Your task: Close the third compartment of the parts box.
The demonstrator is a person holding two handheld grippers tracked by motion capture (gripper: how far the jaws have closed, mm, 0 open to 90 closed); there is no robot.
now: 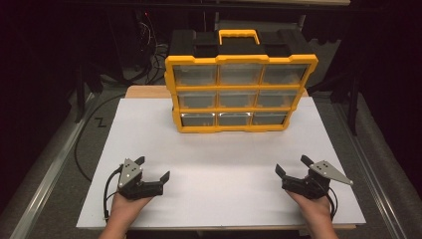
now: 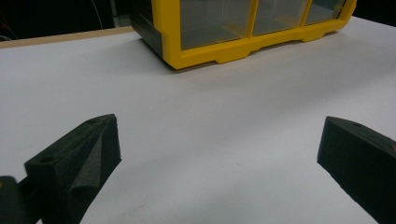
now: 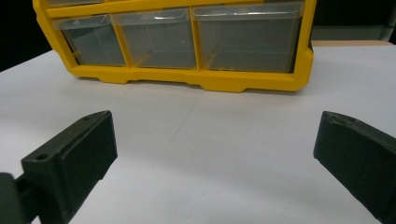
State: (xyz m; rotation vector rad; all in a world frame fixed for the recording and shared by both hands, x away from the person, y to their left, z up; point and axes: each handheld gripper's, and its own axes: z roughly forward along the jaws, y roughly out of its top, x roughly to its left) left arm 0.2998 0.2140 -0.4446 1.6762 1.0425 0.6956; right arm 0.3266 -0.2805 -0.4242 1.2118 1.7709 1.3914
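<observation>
The far organizer (image 1: 241,94) looks like glossy yellow plastic with clear, smooth plastic drawers (image 3: 247,37). It stands on a matt white board (image 1: 219,194), with bare wood (image 1: 144,91) at the far edge. The gripper jaws are matt, rough black.

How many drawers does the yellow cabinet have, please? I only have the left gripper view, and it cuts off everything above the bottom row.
Observer: Nine clear drawers, three rows of three, in the cabinet.
Operator: Thank you. Is there anything on top of it?
Observer: A yellow handle set in a black top.
Operator: And where is the right gripper?
Observer: The right gripper is near the front right of the white board, jaws wide apart, holding nothing.
Operator: Is the left gripper level with it?
Observer: Roughly; the left gripper sits near the front left, also open and well short of the cabinet.
</observation>
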